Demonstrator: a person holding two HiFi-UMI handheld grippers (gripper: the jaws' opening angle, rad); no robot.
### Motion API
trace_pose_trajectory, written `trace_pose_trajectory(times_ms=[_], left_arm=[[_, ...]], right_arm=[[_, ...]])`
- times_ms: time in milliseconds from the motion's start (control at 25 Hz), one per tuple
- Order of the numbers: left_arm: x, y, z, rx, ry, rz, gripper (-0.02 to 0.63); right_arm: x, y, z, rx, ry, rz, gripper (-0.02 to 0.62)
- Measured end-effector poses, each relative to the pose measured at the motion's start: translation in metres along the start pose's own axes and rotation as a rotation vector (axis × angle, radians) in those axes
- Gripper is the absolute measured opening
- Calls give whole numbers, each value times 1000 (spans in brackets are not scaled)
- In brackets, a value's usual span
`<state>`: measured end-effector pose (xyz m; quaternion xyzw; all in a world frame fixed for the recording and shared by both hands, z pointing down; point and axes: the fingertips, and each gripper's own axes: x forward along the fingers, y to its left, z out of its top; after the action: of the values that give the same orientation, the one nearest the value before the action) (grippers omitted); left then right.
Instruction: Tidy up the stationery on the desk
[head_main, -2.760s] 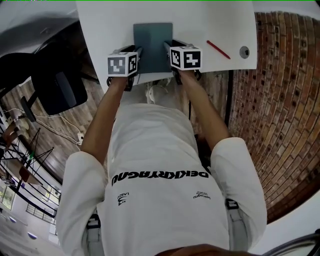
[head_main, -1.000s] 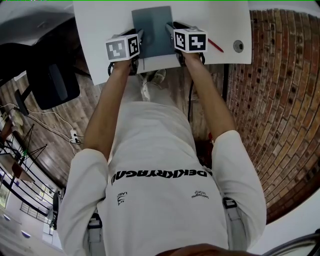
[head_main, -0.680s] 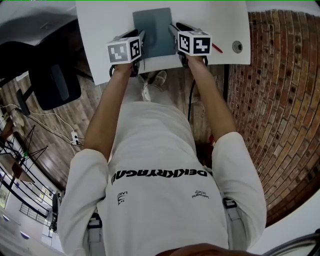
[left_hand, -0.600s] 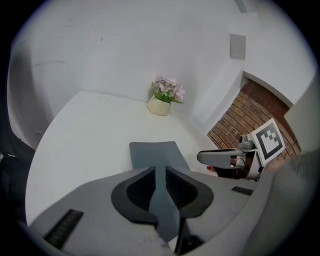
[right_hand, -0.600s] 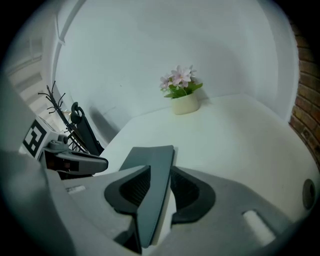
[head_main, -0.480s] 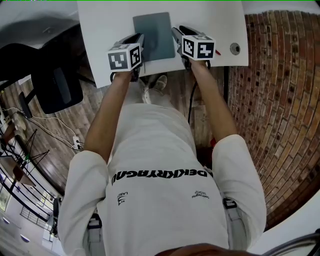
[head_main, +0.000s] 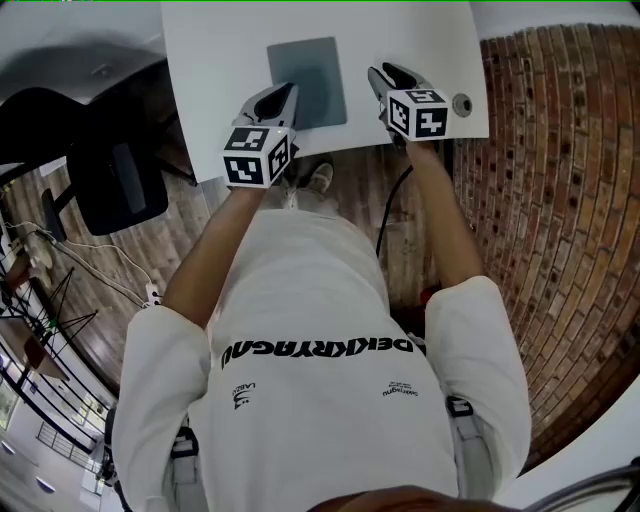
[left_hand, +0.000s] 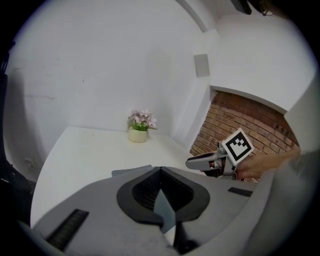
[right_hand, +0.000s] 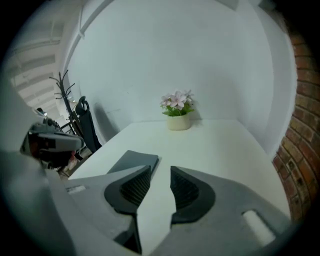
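Observation:
A dark grey notebook lies flat on the white desk. In the left gripper view the notebook sits just beyond my jaws; in the right gripper view the notebook lies left of them. My left gripper hovers at its near left corner, and in its own view the left gripper has its tips together on nothing. My right gripper is to the right of the notebook, and the right gripper shows a narrow empty gap over bare desk. No red pen shows.
A small pot of pink flowers stands at the desk's far edge by the white wall, also seen as the pot ahead of the right jaws. A cable grommet is at the desk's right corner. A black office chair stands left; brick wall on the right.
Both grippers have drawn back from the notebook's sides toward the desk's near edge. The notebook stays flat on the desk. The red pen seen earlier at the right is out of sight.

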<state>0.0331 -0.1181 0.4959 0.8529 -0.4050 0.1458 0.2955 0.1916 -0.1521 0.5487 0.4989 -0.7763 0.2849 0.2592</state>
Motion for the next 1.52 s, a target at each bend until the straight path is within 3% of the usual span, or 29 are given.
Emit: trace_pose_trajectory(times_ms=[160,280,480,720,1000,1520], left_arm=[[-15,-19,7,40,-43,-33,-2],[-26,-32,9,87,-64,-60,-2],[-43,-47,10,183,-74,-76,-2],[-51,-62,10,240,-112,-77,-2],[-56,-61,4,269,-128,-53,-2],[-57,-63,-4,286,-116,-43,-2]], right_arm=[[-11,-12,-10,-155,28,-35,118],[-14,-16,-21,-292,63,-8,118],[-16,-22,-51,-562,209,77,118],[-22,-48,-83,-738,393,136,118],[-14,-59,-108,-819,534,178,114],[-10,-74,-128,-801,674,225,81]])
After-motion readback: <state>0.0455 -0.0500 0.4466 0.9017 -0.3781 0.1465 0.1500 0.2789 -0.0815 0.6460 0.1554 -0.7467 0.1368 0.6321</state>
